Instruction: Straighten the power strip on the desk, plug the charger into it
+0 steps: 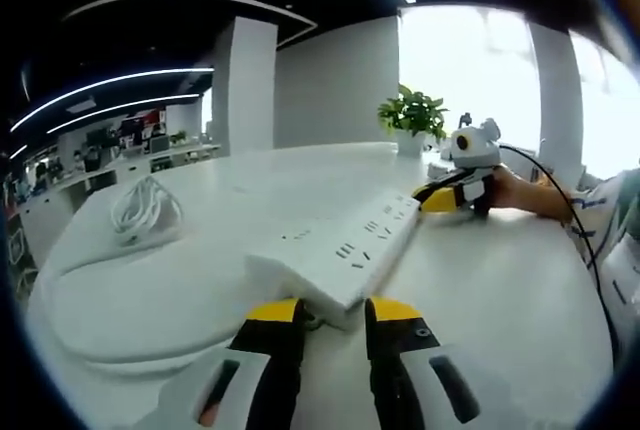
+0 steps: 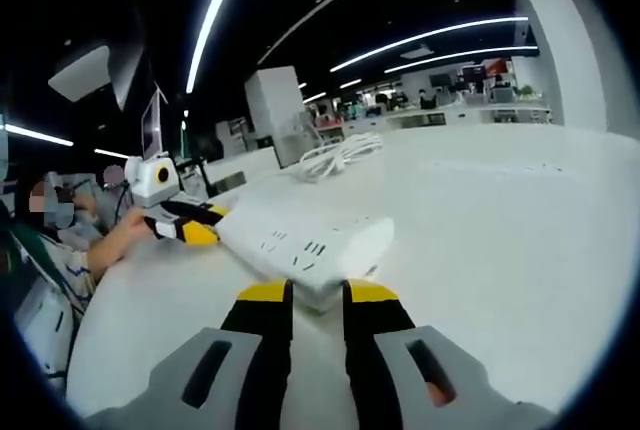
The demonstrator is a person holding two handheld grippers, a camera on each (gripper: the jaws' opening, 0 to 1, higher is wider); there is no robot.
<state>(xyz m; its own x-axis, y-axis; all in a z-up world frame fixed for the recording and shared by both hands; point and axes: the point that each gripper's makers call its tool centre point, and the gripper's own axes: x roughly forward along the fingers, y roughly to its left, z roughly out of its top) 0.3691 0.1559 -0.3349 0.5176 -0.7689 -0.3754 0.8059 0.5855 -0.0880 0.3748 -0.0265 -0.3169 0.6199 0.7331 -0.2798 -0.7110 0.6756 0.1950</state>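
Note:
A long white power strip [image 1: 352,250] lies across the white desk [image 1: 500,300], sockets facing up. My left gripper [image 1: 335,312] has its yellow-tipped jaws closed on the strip's near end. At the far end my right gripper [image 1: 452,196], held by a hand [image 1: 522,190], holds the other end. In the right gripper view the power strip [image 2: 305,245] runs away from my right gripper [image 2: 318,295], whose jaws clamp its near end. The left gripper [image 2: 192,230] sits at its far end. A coiled white charger cable [image 1: 143,207] rests on a raised pad; the same charger cable [image 2: 338,155] lies behind the strip.
A potted plant [image 1: 412,115] stands at the desk's back edge. A person's sleeve [image 1: 610,220] and black cable are at the right. The raised round white pad [image 1: 130,290] fills the left of the desk. A monitor [image 2: 155,125] stands behind the person's arm [image 2: 110,240].

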